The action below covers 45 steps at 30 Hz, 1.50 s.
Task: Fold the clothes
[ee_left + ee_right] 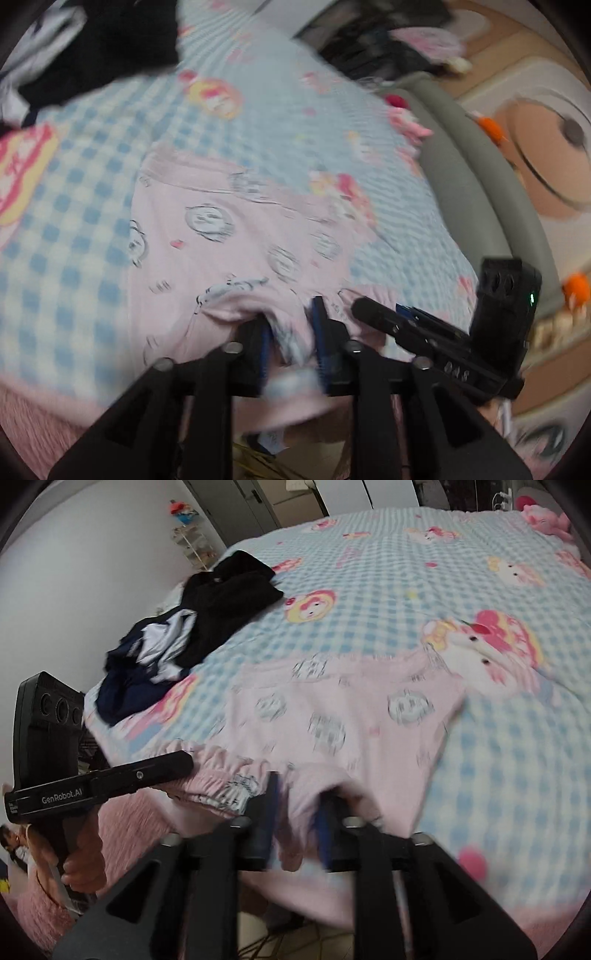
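Both tongs (291,332) (297,812) pinch blurred pink pyjama trousers (332,716).

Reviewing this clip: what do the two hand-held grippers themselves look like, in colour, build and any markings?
Both are matte black plastic. The left hand-held gripper and right hand-held gripper have blue finger pads, silver pivot bolts and angled linkage bars. Seen from the right wrist, the left unit bears white "GenRobot.AI" lettering and a black multi-lens module.
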Tool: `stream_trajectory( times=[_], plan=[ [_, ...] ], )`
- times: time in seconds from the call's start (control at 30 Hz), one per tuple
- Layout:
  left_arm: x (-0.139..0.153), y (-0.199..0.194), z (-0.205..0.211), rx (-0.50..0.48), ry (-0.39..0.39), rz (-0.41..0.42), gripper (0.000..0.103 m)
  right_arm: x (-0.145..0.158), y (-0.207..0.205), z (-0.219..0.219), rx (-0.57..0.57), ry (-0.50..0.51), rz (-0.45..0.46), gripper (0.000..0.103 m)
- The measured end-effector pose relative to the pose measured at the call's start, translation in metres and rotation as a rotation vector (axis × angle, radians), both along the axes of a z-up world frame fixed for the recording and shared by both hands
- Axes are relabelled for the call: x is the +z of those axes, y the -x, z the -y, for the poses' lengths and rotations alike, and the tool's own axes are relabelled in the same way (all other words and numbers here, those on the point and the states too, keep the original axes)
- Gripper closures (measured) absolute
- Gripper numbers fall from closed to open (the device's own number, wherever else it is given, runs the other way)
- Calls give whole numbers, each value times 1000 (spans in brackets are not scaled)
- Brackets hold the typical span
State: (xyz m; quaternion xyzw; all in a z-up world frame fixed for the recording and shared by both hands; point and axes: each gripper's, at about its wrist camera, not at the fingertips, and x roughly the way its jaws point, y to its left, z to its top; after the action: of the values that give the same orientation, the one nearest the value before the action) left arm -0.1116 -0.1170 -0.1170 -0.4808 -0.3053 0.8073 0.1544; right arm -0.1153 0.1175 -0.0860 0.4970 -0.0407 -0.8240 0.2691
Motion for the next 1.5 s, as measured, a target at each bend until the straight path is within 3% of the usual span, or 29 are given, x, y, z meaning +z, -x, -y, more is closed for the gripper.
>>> stream_trajectory(
  times=[0.13, 0.2, 0.33, 0.4, 0.47, 0.6, 0.63, 0.67, 0.7, 0.73, 0.77, 0.93, 1.13, 1.3, 1.43, 1.5],
  plan=[
    [-3, -6, 23, 80, 1, -70, 61, -14, 22, 6, -36, -60, -1, 64],
    [-9, -7, 29, 74, 13, -87, 56, -15, 18, -2, -25, -51, -24, 54],
    [-23, 6, 19, 21, 143, -55, 58, -27, 23, -4, -13, -156, -61, 49],
    [-31, 12, 12, -15, 150, -41, 58, -37, 33, -2, 1, -142, -24, 49],
    [-36, 16, 3, -45, 204, -35, 58, -44, 41, 3, 26, -116, 1, 48],
    [-48, 23, -9, -71, 284, 4, 61, -59, 59, 20, 55, -172, -14, 42],
    [-46, 22, -11, -66, 299, 10, 67, -65, 63, 23, 52, -180, -9, 45],
    [-41, 20, -13, -65, 306, 10, 80, -66, 63, 25, 48, -181, -13, 69],
    [-35, 18, -15, -63, 316, 1, 88, -64, 60, 28, 49, -178, -27, 76],
    [-28, 17, -16, -59, 329, -15, 91, -61, 57, 30, 50, -175, -42, 80],
    [-22, 15, -18, -55, 342, -32, 93, -57, 53, 33, 55, -171, -58, 96],
    [9, 23, -16, -50, 330, -114, 94, -23, 44, 39, 86, -134, -133, 96],
    [27, 58, 4, -7, 303, -157, 94, -2, 86, 38, 40, -94, -157, 96],
    [-12, 95, 20, 14, 287, -73, 94, -17, 120, 43, 2, -85, -131, 96],
    [-56, 107, 17, 13, 321, 16, 90, -58, 136, 46, -23, -120, -67, 93],
    [-61, 107, 19, 16, 299, 32, 90, -81, 142, 44, -34, -128, -22, 86]
  ],
)
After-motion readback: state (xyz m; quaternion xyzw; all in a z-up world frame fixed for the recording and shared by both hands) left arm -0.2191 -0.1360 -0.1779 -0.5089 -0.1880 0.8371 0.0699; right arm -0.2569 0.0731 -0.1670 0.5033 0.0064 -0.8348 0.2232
